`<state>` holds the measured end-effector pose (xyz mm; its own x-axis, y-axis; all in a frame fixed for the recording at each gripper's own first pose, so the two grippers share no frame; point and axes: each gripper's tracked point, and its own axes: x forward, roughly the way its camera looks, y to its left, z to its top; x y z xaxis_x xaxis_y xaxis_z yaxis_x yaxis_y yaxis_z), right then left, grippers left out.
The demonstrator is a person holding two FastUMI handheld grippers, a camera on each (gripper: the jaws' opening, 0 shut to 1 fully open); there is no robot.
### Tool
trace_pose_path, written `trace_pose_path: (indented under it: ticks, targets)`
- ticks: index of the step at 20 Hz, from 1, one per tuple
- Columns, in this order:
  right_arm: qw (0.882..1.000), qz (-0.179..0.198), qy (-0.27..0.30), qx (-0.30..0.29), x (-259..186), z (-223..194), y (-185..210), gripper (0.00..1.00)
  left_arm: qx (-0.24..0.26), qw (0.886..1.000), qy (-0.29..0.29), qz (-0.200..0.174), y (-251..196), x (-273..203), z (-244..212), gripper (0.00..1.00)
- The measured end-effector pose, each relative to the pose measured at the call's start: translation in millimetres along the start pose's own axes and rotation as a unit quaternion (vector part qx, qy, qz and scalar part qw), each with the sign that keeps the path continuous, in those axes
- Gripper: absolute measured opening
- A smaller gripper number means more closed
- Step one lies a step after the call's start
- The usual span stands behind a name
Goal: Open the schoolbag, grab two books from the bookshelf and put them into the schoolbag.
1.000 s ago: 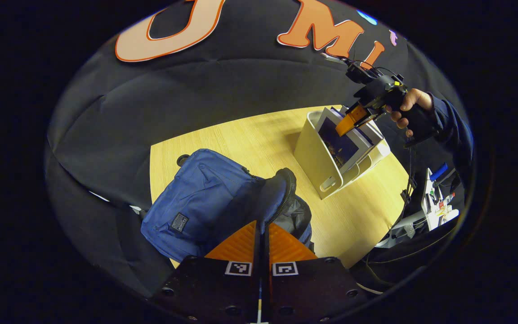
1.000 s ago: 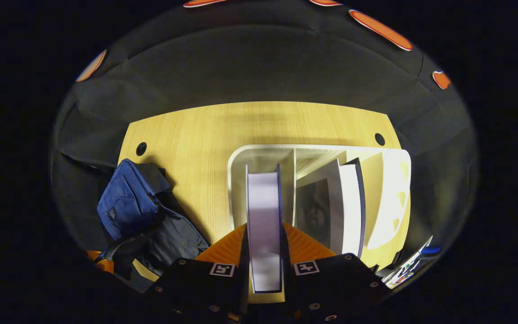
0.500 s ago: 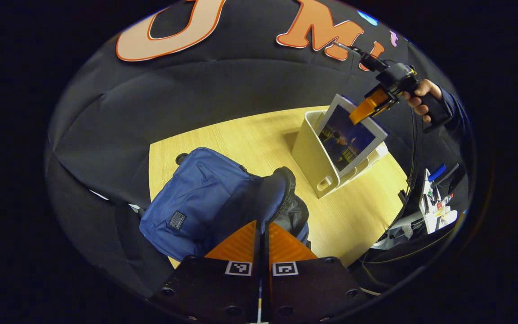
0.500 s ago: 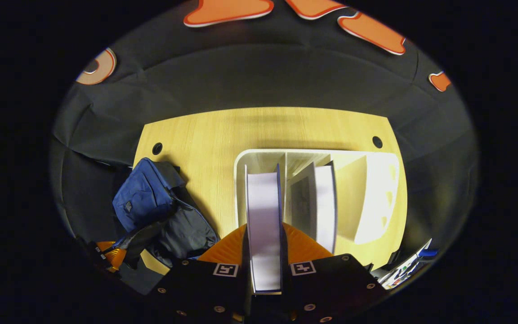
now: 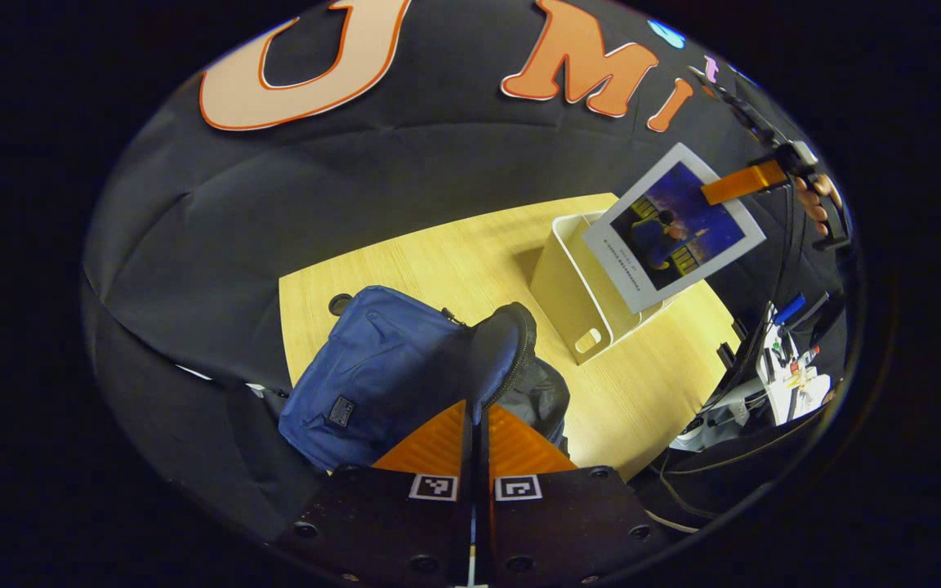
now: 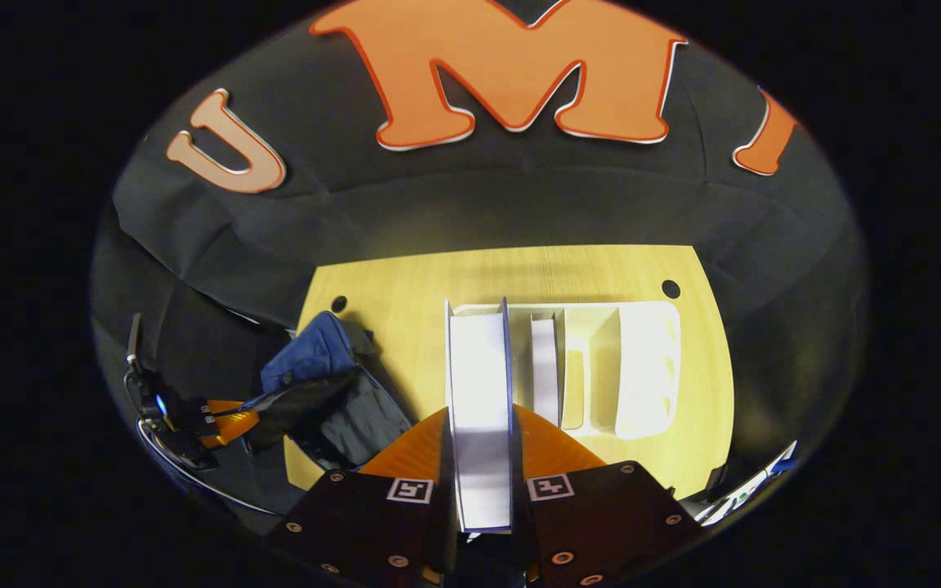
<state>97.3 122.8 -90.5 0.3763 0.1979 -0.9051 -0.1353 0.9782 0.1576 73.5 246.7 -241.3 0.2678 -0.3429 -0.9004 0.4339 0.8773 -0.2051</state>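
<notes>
Right gripper (image 6: 479,457) jaws pinch a book (image 5: 673,227) in the air above the bookshelf (image 6: 642,367); one book (image 6: 545,371) remains inside. Left gripper (image 5: 474,433) jaws clamp the schoolbag (image 5: 389,376) flap on the worktop (image 5: 438,261); bag contents hidden.

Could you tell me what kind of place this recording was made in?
Likely a recording booth: black cloth walls off a wooden table with a blue schoolbag and a white bookshelf.
</notes>
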Motion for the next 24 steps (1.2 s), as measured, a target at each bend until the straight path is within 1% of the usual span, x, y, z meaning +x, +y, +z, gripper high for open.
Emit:
trace_pose_path:
  ticks: [3, 7, 9, 12, 15, 17, 20, 24]
  targets:
    - [0.999, 0.035, -0.022, 0.01, -23, -4, 9, 0.27, -0.001, 1.0, 0.004, 0.006, 6, -6, 7, 0.02]
    - [0.995, 0.089, -0.042, 0.037, -35, -16, 25, 0.27, -0.001, 1.0, -0.004, 0.01, 5, -13, 18, 0.02]
    - [0.991, 0.113, -0.043, 0.05, -30, -26, 37, 0.27, 0.002, 1.0, -0.006, 0.018, 5, -17, 23, 0.02]
    - [0.985, 0.149, -0.037, 0.079, -15, -43, 59, 0.27, 0.008, 1.0, -0.008, 0.021, -1, -18, 30, 0.02]
    - [0.976, 0.185, -0.021, 0.112, 3, -63, 84, 0.26, -0.004, 1.0, -0.005, 0.025, -6, -15, 33, 0.02]
    - [0.973, 0.194, -0.007, 0.125, 18, -80, 96, 0.26, -0.011, 1.0, -0.004, 0.022, -11, -10, 32, 0.02]
    - [0.965, 0.202, 0.017, 0.164, 46, -107, 115, 0.26, -0.014, 1.0, -0.002, 0.019, -16, -7, 29, 0.02]
    - [0.953, 0.202, 0.015, 0.226, 79, -126, 140, 0.25, -0.018, 1.0, -0.002, 0.017, -22, -5, 26, 0.01]
